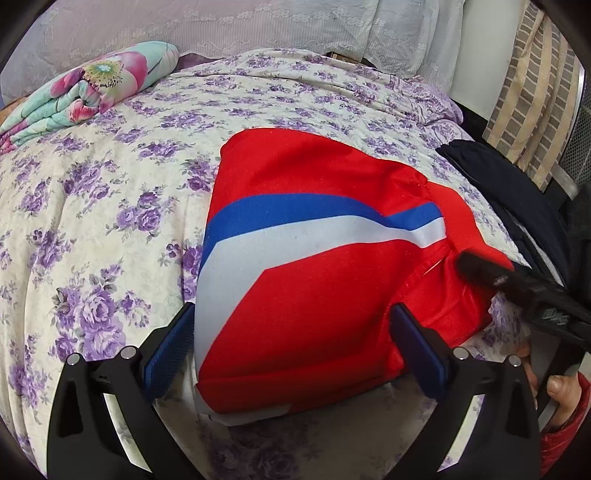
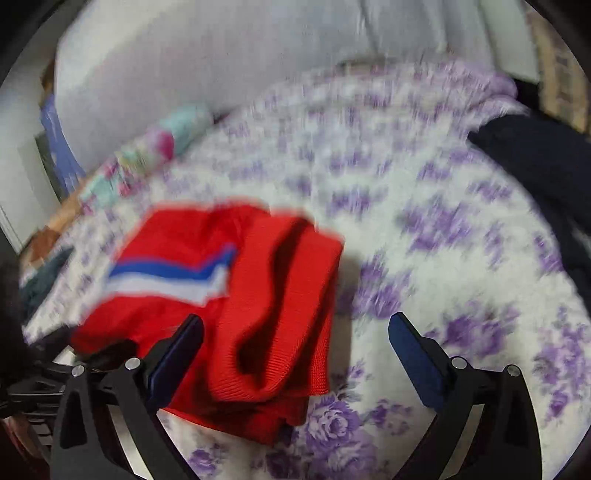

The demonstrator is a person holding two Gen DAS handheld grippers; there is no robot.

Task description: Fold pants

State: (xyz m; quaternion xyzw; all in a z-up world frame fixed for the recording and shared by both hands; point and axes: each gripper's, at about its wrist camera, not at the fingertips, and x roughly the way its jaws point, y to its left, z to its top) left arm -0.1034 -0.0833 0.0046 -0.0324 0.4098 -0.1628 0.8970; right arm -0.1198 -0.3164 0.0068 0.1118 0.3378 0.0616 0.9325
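Note:
Red pants (image 1: 314, 288) with a blue and a white stripe lie folded into a compact bundle on the floral bedspread (image 1: 92, 221). My left gripper (image 1: 295, 343) is open, its blue-padded fingers standing on either side of the bundle's near end. At the right, one of the right gripper's black fingers (image 1: 491, 275) rests against the ribbed waistband (image 1: 465, 225). The right wrist view is motion-blurred. There the pants (image 2: 177, 243) lie left of centre, the waistband (image 2: 288, 314) lies between the fingers, and my right gripper (image 2: 295, 332) is open above it.
A dark garment (image 1: 498, 192) (image 2: 535, 166) lies at the bed's right edge. A folded flowered quilt (image 1: 88, 88) (image 2: 147, 155) sits at the far left by lace-covered pillows (image 1: 258, 26). A person's hand (image 1: 561, 391) shows at lower right.

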